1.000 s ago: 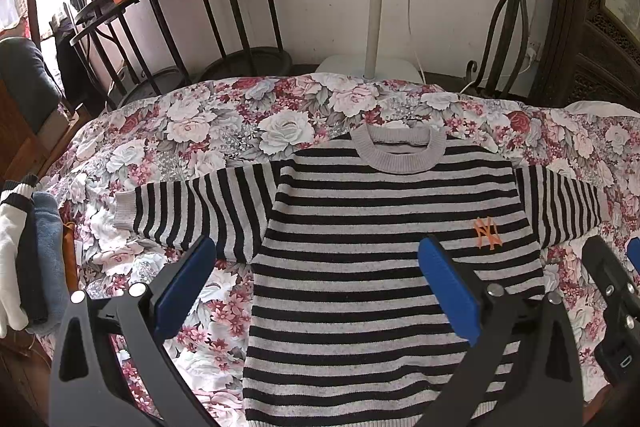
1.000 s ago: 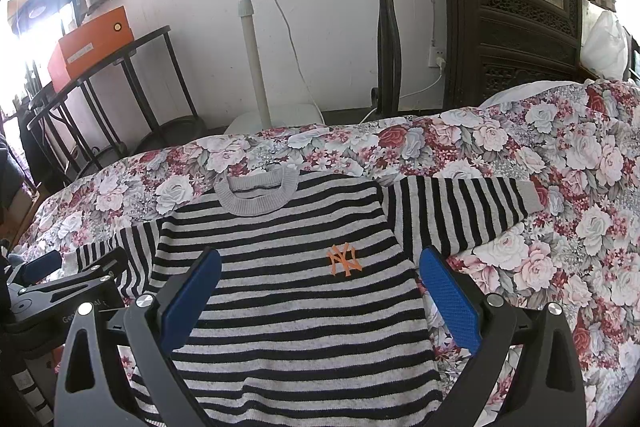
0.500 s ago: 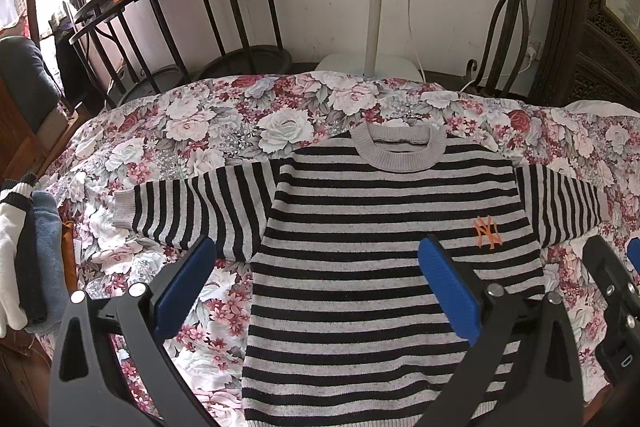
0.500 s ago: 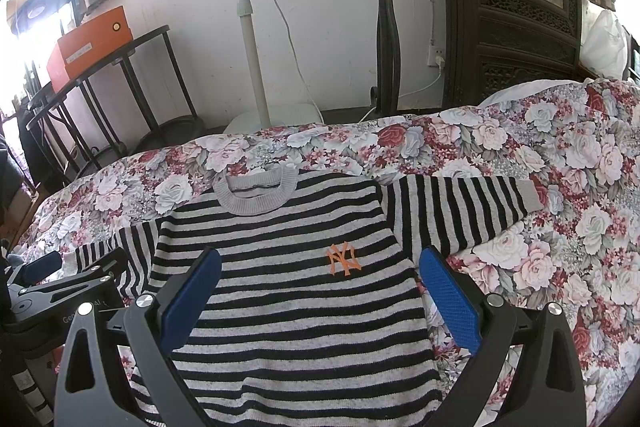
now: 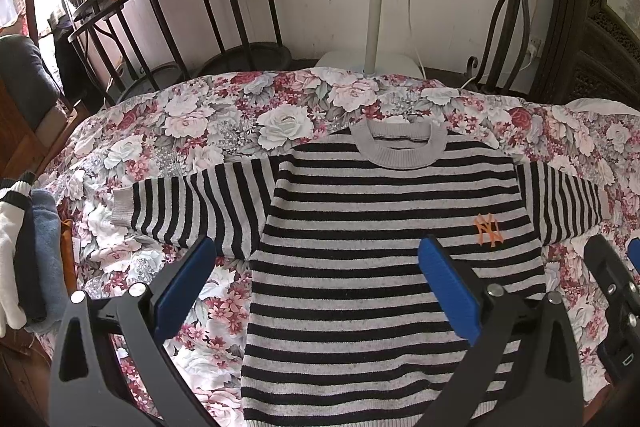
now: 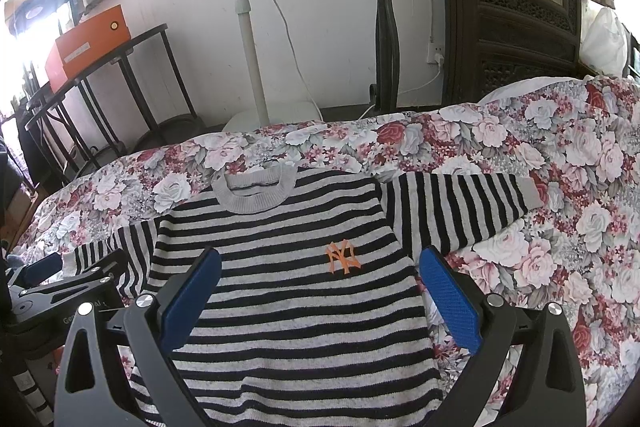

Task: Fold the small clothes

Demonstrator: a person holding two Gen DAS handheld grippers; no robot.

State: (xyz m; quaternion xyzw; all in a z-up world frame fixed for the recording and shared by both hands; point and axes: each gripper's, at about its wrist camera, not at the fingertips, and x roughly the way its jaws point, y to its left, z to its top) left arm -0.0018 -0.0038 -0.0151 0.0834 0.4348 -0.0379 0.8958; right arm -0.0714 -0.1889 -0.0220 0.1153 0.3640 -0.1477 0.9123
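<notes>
The left gripper (image 5: 316,287) hangs with its jaws spread wide and nothing between them, above the lower left part of the sweater (image 5: 384,247). The right gripper (image 6: 320,291) is likewise wide open and empty, above the lower middle of the same garment, its blue pads (image 6: 448,299) clear of the knit. Neither tool touches the cloth.

Compared with the views from a second ago, almost nothing has changed: both grippers sit in the same place and the sweater lies exactly as it did. This looks like a pause before the first fold, not a step under way.

The striped sweater lies flat and face up on the flowered bedspread (image 5: 180,123), collar (image 5: 400,147) toward the far edge by the wall, hem toward the near edge. Its left sleeve (image 5: 188,203) stretches out toward the left edge, the right sleeve (image 6: 460,215) toward the right, both fully extended. An orange logo (image 6: 342,257) sits on the chest.

No fold is made yet. The likely first move is to take a sleeve cuff and bring it across the body.

At the bed's left edge lies a small pile of other clothes (image 5: 24,247).
</notes>
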